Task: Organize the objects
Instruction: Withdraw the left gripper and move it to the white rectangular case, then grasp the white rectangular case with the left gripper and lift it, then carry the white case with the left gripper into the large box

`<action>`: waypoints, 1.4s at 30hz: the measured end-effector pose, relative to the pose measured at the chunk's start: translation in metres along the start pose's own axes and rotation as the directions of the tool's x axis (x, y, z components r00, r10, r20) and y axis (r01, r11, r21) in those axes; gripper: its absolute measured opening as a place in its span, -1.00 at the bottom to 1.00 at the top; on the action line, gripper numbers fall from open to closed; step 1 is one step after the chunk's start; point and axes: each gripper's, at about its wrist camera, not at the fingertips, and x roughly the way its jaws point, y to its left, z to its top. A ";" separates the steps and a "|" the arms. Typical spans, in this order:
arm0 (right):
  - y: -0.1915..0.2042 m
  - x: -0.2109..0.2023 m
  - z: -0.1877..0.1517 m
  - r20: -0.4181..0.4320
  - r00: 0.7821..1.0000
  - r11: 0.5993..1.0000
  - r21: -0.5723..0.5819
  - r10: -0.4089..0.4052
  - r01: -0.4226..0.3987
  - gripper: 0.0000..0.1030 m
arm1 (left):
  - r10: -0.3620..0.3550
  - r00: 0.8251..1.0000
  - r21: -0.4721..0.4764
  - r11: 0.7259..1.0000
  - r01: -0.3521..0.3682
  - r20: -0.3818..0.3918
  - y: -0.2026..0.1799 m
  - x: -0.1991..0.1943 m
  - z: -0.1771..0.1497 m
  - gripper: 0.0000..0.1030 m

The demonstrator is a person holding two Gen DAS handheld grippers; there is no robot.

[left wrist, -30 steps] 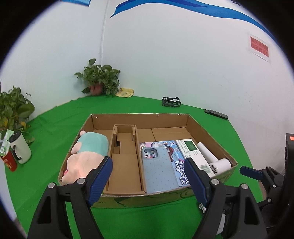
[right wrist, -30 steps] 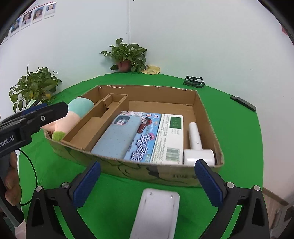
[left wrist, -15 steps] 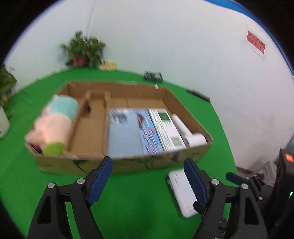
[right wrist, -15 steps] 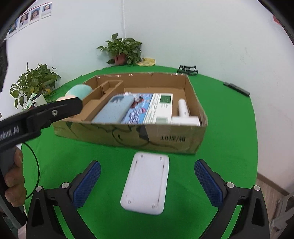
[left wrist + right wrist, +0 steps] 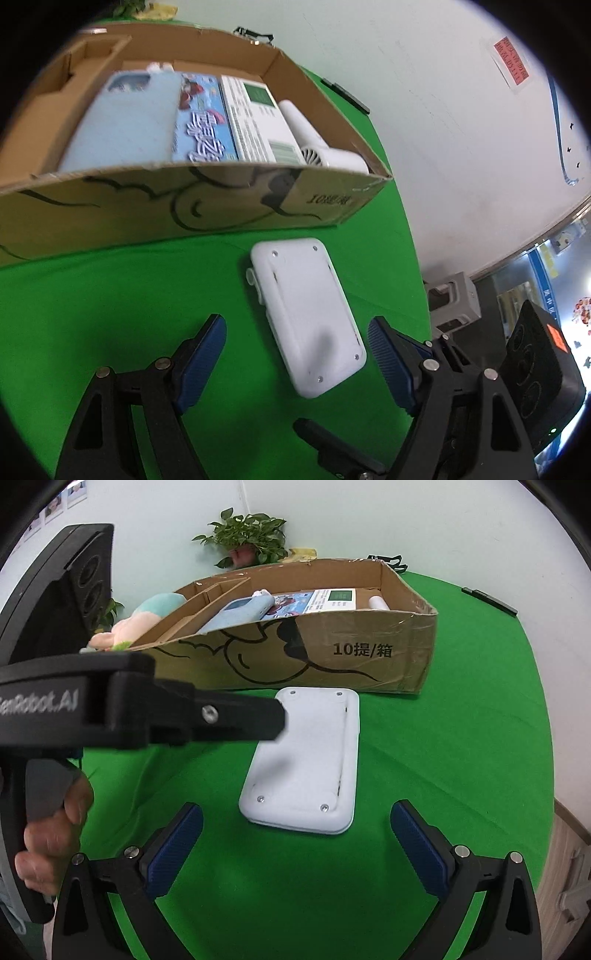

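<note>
Left wrist view: my left tool [image 5: 295,354] spread around the white case [image 5: 306,317] on the green worktop [image 5: 110,295], beside the box [image 5: 184,199]; rigid, smooth, probably slippery, so I'd pinch its long edges.

Potted plant [image 5: 248,535] seen in the far wall corner, yellow item [image 5: 301,553] just beside it. Black clip-like object [image 5: 388,562] sits on the green cloth [image 5: 461,738] behind the box; black bar [image 5: 489,600] lies near the wall. Red sign [image 5: 511,67] is fixed on the white wall [image 5: 424,92]
</note>
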 end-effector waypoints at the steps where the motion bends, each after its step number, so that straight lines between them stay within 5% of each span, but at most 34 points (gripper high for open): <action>1: -0.001 0.002 0.002 -0.004 1.000 1.000 0.003 0.001 -0.001 0.97 | -0.006 1.000 -0.007 1.000 0.006 -0.014 0.001 0.005 0.000 0.52; 10: 0.000 0.010 0.010 -0.023 0.999 1.000 -0.011 0.023 -0.023 0.84 | -0.032 0.999 -0.024 0.999 0.031 -0.025 0.001 0.013 -0.004 0.27; 20: -0.002 0.017 0.013 -0.054 0.998 1.000 -0.007 0.030 -0.030 0.52 | -0.036 0.997 -0.040 0.999 0.034 -0.070 0.006 0.014 -0.003 -0.33; 24: 0.002 0.017 0.011 -0.048 0.999 0.999 -0.035 -0.012 0.010 0.32 | -0.032 0.997 -0.044 0.999 0.029 -0.065 0.006 0.013 -0.006 -0.34; 34: 0.006 -0.002 -0.009 -0.029 1.000 1.000 -0.027 0.003 -0.004 0.30 | -0.003 1.000 -0.009 1.000 0.003 -0.024 -0.004 -0.002 -0.031 -0.39; 42: 0.016 -0.029 0.007 0.081 0.997 0.999 -0.044 -0.007 0.010 0.29 | 0.015 0.995 0.071 0.997 -0.022 0.101 -0.040 -0.033 -0.011 -0.41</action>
